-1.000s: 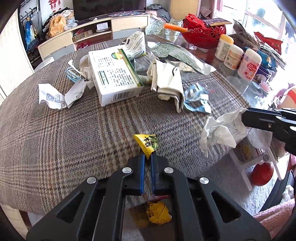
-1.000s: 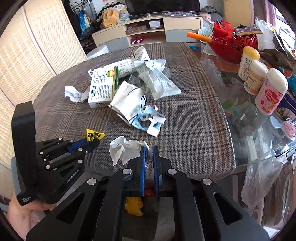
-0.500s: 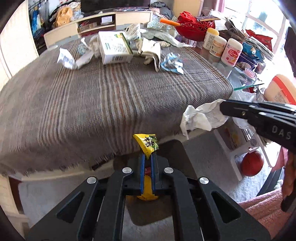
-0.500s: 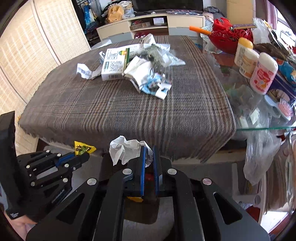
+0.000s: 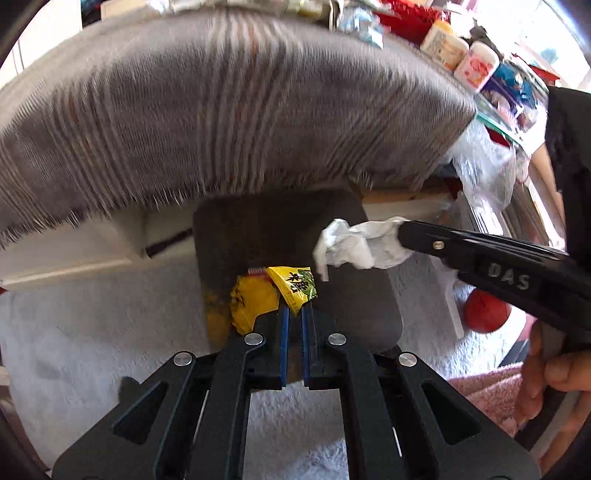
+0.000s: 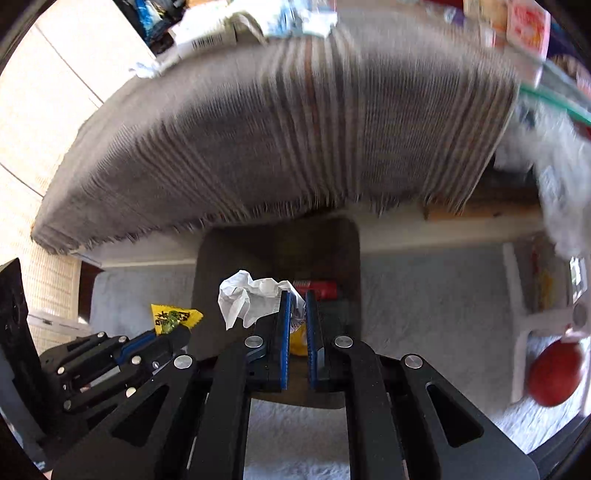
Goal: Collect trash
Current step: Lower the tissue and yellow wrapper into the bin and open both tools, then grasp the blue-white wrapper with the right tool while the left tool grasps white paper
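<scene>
My left gripper (image 5: 294, 309) is shut on a small yellow and green snack wrapper (image 5: 294, 286), held over a dark bin (image 5: 354, 295) on the floor below the table edge. Inside the bin lies a crumpled yellow wrapper (image 5: 251, 301). My right gripper (image 6: 296, 295) is shut on a crumpled white paper (image 6: 245, 299), also above the bin (image 6: 229, 258). In the left wrist view the right gripper (image 5: 402, 232) comes in from the right with the paper (image 5: 354, 243). The right wrist view shows the left gripper (image 6: 179, 330) at lower left with its wrapper (image 6: 173, 317).
The table's fringed plaid cloth (image 5: 240, 110) hangs just above the bin. Bottles (image 5: 476, 64) and a plastic bag (image 5: 484, 173) sit at the table's right end. A red ball (image 5: 485, 312) lies on the pale carpet (image 5: 74, 332). More trash (image 6: 258, 22) stays on the table.
Both grippers have dropped from above the tabletop to below its edge and now hang over the bin, each still gripping its piece of trash.
</scene>
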Available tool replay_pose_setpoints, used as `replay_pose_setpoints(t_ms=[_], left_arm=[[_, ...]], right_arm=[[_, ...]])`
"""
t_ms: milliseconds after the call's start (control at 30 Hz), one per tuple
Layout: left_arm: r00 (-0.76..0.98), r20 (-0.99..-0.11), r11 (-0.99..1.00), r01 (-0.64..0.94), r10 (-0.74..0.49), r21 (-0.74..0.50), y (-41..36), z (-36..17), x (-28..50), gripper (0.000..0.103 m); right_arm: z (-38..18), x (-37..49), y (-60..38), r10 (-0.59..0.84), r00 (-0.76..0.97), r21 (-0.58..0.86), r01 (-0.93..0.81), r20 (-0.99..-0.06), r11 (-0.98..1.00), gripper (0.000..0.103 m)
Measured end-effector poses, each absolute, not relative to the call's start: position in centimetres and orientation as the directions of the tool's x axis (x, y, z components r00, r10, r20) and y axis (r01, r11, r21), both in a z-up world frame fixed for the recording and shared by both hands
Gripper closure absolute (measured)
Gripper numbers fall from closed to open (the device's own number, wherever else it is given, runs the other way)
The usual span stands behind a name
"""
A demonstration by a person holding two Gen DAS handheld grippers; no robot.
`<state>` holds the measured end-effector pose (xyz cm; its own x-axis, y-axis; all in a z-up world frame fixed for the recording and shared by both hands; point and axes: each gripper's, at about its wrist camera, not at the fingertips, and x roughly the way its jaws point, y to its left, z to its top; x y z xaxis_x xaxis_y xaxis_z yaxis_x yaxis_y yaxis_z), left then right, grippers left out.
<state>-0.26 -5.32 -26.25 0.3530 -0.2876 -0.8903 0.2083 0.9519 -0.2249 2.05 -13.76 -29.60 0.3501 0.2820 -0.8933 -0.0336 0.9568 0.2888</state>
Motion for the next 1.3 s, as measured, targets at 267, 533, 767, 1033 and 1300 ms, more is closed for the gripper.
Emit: replay_pose_setpoints(t_ms=[267,533,767,1033,1300], left_arm=[[0.307,-0.904,0.945,0.227,-0.298,-0.234,-5.4,-28.0,-0.1,0.094],[0.298,-0.906,0.944,0.227,-0.3,-0.238,-5.6,-28.3,0.3,0.077],[0.331,-0.907,0.958,0.207,-0.261,-0.2,-4.6,-27.1,0.1,0.045],[0.327,-0.919,0.973,0.14,-0.222,-0.185,-1.7,-25.4,0.1,0.008],[0.401,-0.899,0.984,0.084,-0.176,-0.155,1.6,-19.2,3.8,0.008]], right_arm=[[-31.9,2.5,-13.2,0.267,0.299,0.279,-0.005,-0.916,0.96,0.091],[-31.9,2.9,-12.4,0.276,0.28,0.287,-0.004,-0.919,0.958,0.09],[-31.1,2.9,-13.0,0.224,0.317,0.242,0.018,-0.922,0.97,0.032],[-28.4,3.0,-15.7,0.211,0.351,0.247,0.06,-0.912,0.967,0.006],[-19.9,6.1,-18.0,0.18,0.477,0.227,0.043,-0.86,0.973,0.004]])
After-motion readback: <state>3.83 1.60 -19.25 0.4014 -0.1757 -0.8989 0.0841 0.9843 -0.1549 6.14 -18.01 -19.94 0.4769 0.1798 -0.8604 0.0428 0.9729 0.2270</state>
